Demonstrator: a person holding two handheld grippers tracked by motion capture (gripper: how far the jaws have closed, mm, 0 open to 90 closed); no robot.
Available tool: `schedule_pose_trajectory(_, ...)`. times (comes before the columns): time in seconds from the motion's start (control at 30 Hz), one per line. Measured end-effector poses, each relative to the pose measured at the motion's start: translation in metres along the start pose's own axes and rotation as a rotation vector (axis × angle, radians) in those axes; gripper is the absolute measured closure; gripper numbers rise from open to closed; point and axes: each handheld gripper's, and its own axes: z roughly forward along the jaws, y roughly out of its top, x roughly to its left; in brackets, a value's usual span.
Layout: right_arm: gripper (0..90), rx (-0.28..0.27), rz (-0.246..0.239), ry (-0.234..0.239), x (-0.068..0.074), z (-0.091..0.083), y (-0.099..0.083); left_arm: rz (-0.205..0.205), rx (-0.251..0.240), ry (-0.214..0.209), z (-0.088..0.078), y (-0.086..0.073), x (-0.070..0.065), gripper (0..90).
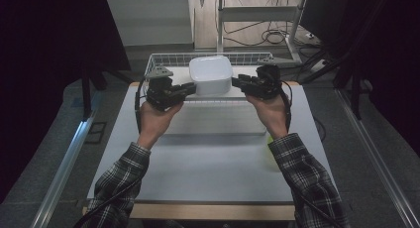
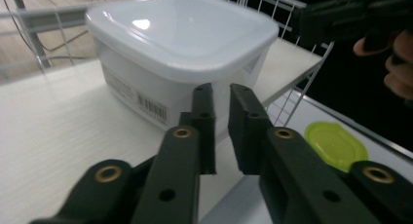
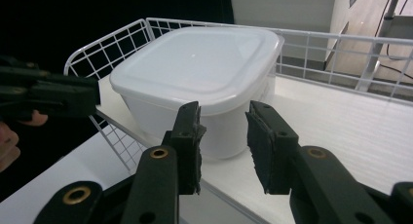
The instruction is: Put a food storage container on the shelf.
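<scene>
white lidded tub, barcode label, unreadable

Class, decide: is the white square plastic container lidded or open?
Lidded. The white square plastic container has a smooth white lid covering its whole top, overhanging the walls.

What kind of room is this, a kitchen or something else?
Probably a lab or workshop set up for recording, not a kitchen. A plain white table sits among dark curtains, loose cables lie on the floor behind it, and a person holds a black two-jaw tool in each hand beside a lidded white plastic container.
</scene>
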Motion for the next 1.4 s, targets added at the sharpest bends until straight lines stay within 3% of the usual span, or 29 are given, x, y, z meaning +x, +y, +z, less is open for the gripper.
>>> schedule_pose_trajectory(0.1,65.4,0.000,0.008,0.004,-0.002,-0.002,-0.004,0.001,0.026,-0.003,0.010,-0.002,0.001,86.6)
schedule_pose_trajectory(0.37,65.1,0.007,0.011,0.011,-0.004,-0.004,-0.009,-0.021,0.030,0.023,0.018,0.001,0.005,86.2)
schedule_pose_trajectory(0.6,63.5,0.016,0.009,0.031,-0.001,-0.007,-0.016,-0.003,0.029,0.005,0.012,-0.004,0.001,83.1)
schedule_pose_trajectory(1.0,42.2,0.063,-0.061,0.062,0.014,-0.016,-0.046,0.025,0.059,-0.037,-0.010,-0.034,-0.016,49.0)
schedule_pose_trajectory(1.17,36.0,0.084,-0.080,0.067,0.018,-0.019,-0.065,0.053,0.079,-0.024,-0.018,-0.053,-0.026,40.4)
schedule_pose_trajectory(1.33,29.9,0.094,-0.099,0.065,0.022,-0.025,-0.085,0.085,0.129,-0.013,-0.023,-0.076,-0.033,31.0)
schedule_pose_trajectory(1.4,28.0,0.097,-0.099,0.068,0.022,-0.027,-0.092,0.076,0.140,-0.014,-0.025,-0.085,-0.033,27.9)
